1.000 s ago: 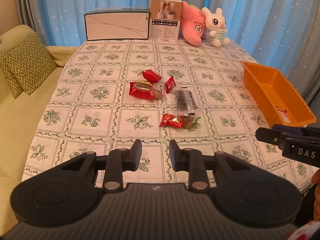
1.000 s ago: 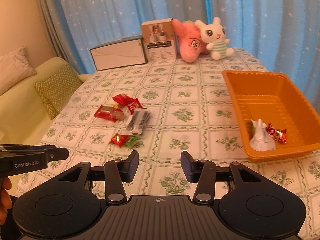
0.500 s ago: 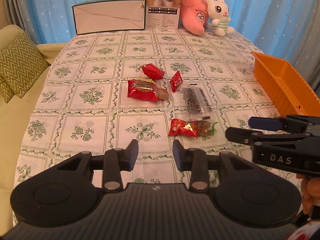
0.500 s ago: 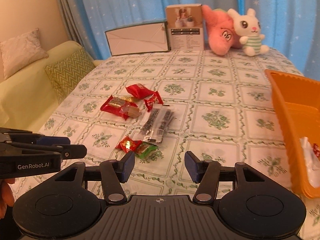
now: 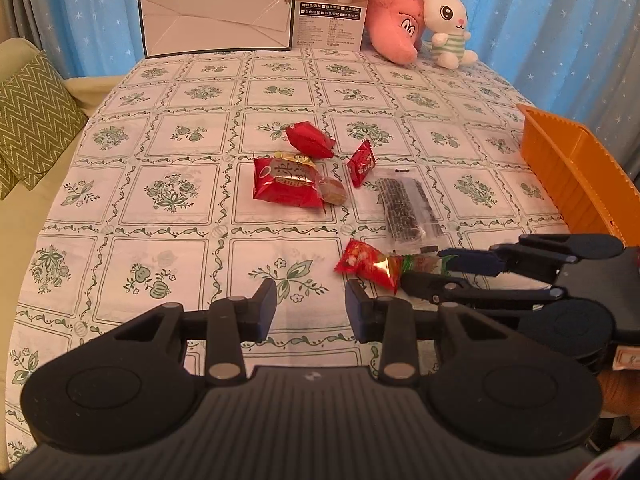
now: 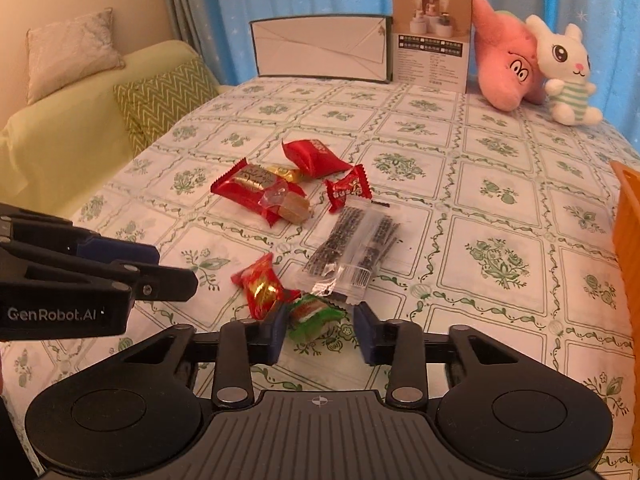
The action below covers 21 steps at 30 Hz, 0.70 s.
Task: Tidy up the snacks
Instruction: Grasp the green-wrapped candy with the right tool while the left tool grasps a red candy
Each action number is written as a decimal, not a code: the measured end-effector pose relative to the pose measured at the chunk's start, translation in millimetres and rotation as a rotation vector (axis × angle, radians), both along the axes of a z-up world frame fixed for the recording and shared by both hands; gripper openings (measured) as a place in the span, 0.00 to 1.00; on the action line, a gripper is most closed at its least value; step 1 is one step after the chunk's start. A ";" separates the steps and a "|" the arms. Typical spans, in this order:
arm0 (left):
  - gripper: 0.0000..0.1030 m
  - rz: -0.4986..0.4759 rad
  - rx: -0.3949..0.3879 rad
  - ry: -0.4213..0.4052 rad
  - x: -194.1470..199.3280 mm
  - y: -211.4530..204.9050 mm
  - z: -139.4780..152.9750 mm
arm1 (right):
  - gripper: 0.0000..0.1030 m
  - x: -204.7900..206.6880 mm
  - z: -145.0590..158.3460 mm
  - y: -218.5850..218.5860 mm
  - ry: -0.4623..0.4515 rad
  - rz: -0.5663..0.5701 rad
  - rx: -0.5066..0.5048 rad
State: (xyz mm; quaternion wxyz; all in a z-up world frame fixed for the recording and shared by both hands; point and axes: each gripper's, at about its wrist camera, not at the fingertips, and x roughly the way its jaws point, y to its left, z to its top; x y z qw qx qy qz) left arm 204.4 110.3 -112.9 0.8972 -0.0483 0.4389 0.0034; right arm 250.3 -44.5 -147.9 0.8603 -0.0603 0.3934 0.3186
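Observation:
Several snacks lie mid-table: a green-wrapped candy (image 6: 314,315) beside a small red candy (image 6: 262,285), a clear packet of dark sticks (image 6: 352,246), a large red packet (image 6: 256,192), a puffy red packet (image 6: 314,157) and a small red sachet (image 6: 347,191). My right gripper (image 6: 320,330) is open with its fingertips on either side of the green candy, apart from it. It also shows in the left wrist view (image 5: 424,270), at the green candy (image 5: 424,263). My left gripper (image 5: 310,308) is open and empty, just short of the small red candy (image 5: 370,265).
An orange basket (image 5: 576,178) stands at the table's right edge. A white box (image 5: 218,20), a printed carton (image 5: 332,4), a pink plush (image 5: 396,26) and a white bunny plush (image 5: 446,26) line the back. A green sofa with cushions (image 6: 164,96) is to the left.
Both grippers have moved forward toward the snacks. My right gripper swung left from the basket and now straddles the green candy. Both stay open.

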 end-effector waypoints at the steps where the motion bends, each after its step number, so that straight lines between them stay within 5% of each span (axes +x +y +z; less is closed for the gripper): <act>1: 0.32 0.000 -0.002 0.001 0.4 0.0 -0.5 | 0.30 -1.4 -0.8 0.1 -0.006 0.004 -0.003; 4: 0.32 -0.014 -0.007 0.005 1.1 -3.7 -2.3 | 0.17 -6.2 -2.0 -3.4 -0.010 0.005 -0.003; 11: 0.32 -0.016 -0.088 0.003 6.4 -13.3 -8.2 | 0.17 -18.5 1.4 -26.2 -0.007 -0.054 0.026; 15: 0.32 0.007 -0.124 0.001 13.0 -19.6 -11.9 | 0.03 -24.6 4.8 -44.0 -0.015 -0.095 0.046; 21: 0.34 0.094 -0.143 0.002 28.2 -25.0 -19.3 | 0.03 -23.7 1.4 -64.3 0.001 -0.140 0.037</act>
